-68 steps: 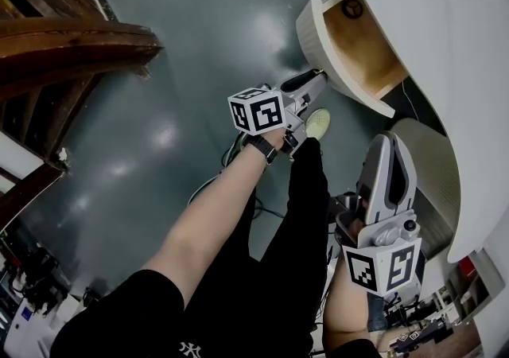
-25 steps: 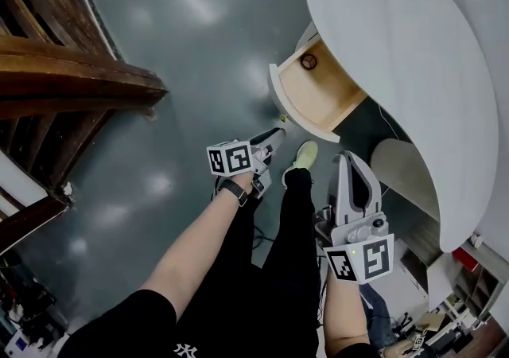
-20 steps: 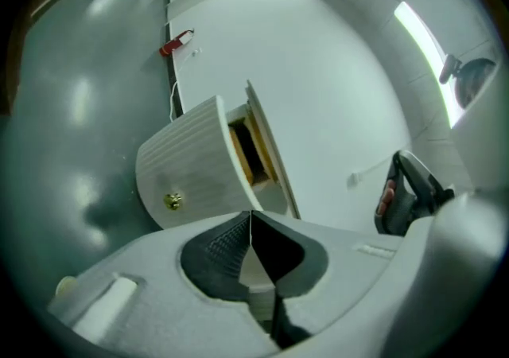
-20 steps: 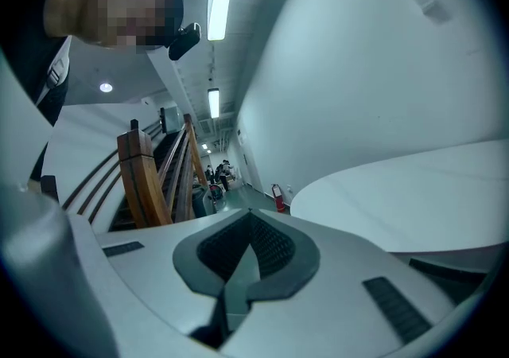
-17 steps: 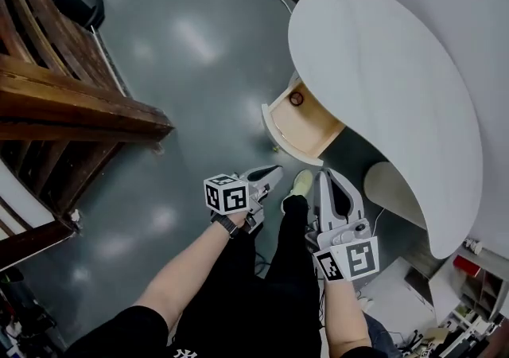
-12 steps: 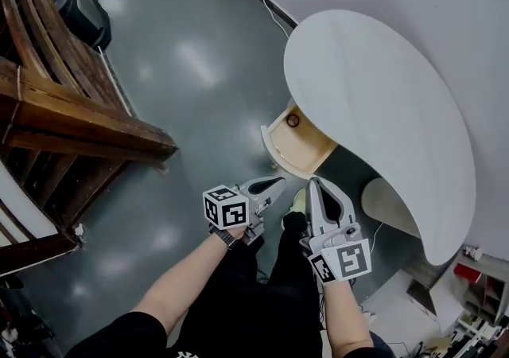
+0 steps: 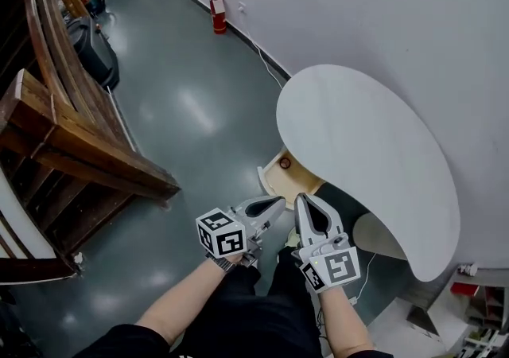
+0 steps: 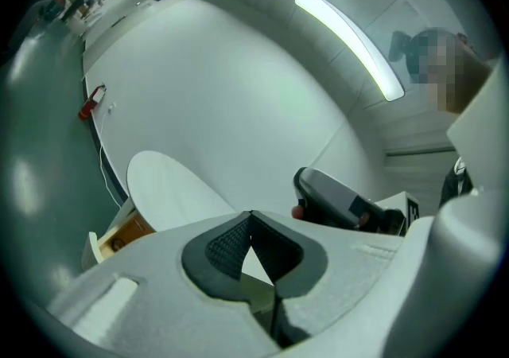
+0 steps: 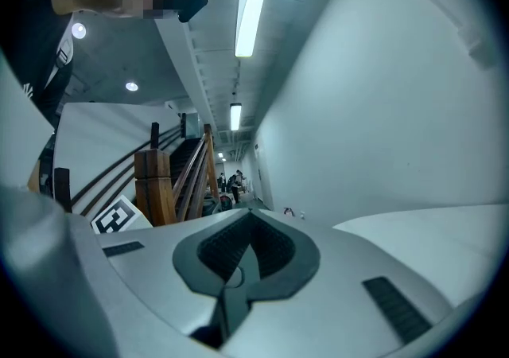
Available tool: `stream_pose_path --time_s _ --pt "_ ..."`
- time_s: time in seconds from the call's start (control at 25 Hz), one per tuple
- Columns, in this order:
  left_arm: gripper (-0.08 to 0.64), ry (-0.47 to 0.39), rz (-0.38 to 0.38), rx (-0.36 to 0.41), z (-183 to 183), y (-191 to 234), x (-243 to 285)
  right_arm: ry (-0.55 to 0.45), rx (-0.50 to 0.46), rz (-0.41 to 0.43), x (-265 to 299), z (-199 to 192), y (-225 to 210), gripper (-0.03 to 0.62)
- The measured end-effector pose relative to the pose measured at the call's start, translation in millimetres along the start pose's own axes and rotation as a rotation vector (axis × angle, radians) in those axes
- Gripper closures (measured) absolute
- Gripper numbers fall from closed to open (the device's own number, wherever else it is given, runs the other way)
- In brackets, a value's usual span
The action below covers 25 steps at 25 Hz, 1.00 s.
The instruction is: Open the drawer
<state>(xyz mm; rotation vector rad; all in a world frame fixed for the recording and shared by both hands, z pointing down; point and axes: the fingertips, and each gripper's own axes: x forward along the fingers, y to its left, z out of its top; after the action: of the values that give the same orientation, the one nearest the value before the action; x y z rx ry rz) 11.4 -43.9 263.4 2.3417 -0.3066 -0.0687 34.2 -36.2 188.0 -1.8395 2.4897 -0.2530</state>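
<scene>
- Left gripper (image 7: 278,202) clenched tight, pads meeting tip to tip, nothing caught between them; same in its own view (image 8: 251,215).
- Right gripper (image 7: 302,198) likewise closed and empty, pads together in its own view (image 9: 251,215).
- Both held side by side and close together above the person's legs, tips towards the table, each with its marker cube towards the camera: left cube (image 7: 220,232), right cube (image 7: 330,266).
- Drawer (image 7: 278,179) pulled out from under the near edge of the white curved table top (image 7: 366,157), just beyond both gripper tips and touched by neither.
- Pale wood inside the drawer, with a small dark round thing (image 7: 285,163) lying in it; too small to name.
- Drawer (image 8: 119,235) also seen low at the left of the left gripper view, under the table top (image 8: 171,193).
- Dark grey body (image 8: 342,201) at the right of that view, probably the right gripper.
- Wooden stair railing (image 7: 79,149) to the left on the grey floor; red fire extinguisher (image 7: 218,14) against the far wall.
</scene>
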Motion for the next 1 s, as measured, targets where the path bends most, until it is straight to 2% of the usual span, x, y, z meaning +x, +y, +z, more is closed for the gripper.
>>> stream_pose_path --time_s 0.28,0.52,1.0 --pt "0.551 -0.059 -0.021 0.179 56 -57 -14 -0.057 -0.034 -0.027 -4 46 9 0.577" --pt "0.551 -0.064 -0.026 0.309 83 -97 -13 -0.096 -0.056 -0.04 -11 77 10 0.577" --pt "0.551 -0.077 -0.025 0.413 110 -143 2 -0.139 -0.076 -0.068 -33 120 3 0.578"
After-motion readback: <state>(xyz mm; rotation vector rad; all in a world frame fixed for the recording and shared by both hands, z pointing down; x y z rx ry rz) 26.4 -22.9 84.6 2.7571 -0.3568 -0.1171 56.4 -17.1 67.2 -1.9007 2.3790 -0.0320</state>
